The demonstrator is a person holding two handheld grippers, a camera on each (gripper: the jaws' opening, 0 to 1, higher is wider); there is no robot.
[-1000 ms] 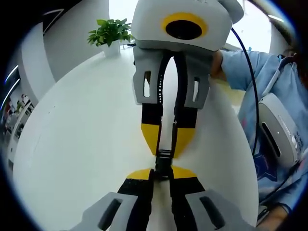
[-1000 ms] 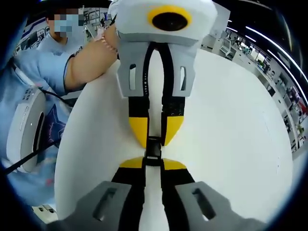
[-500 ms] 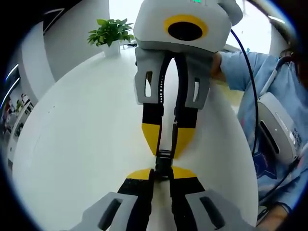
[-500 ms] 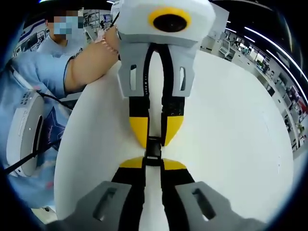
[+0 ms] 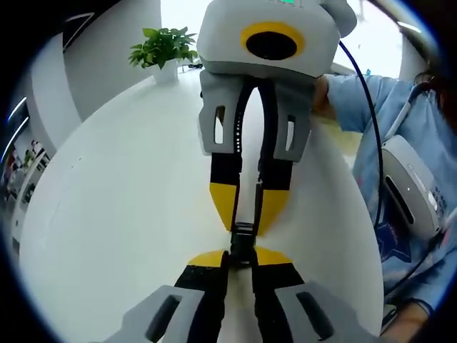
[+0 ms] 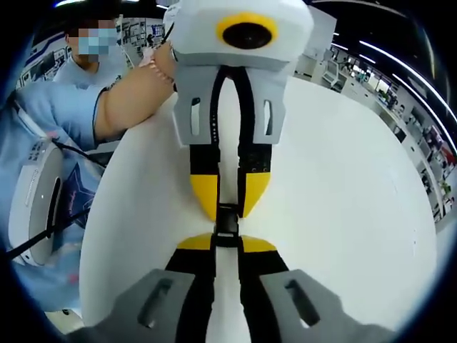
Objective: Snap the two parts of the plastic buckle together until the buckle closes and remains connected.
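— Fingers first: how do the jaws stand on each side?

— Left gripper, seen rising from the bottom of the left gripper view, has its yellow-tipped black jaws clamped on one end of the small black plastic buckle. Right gripper, in its own view, is likewise clenched on the buckle's other end. Each gripper faces the other tip to tip, so the right one comes down from the top of the left gripper view and the left one from the top of the right gripper view.

— And where is the buckle?

— Pinched between the four yellow tips, held above the round white table. Its two parts sit pressed against each other; whether they are latched I cannot tell.

— Anything else, left to right?

— Left gripper view: a green potted plant at the table's far edge, then a light blue sleeve at right.
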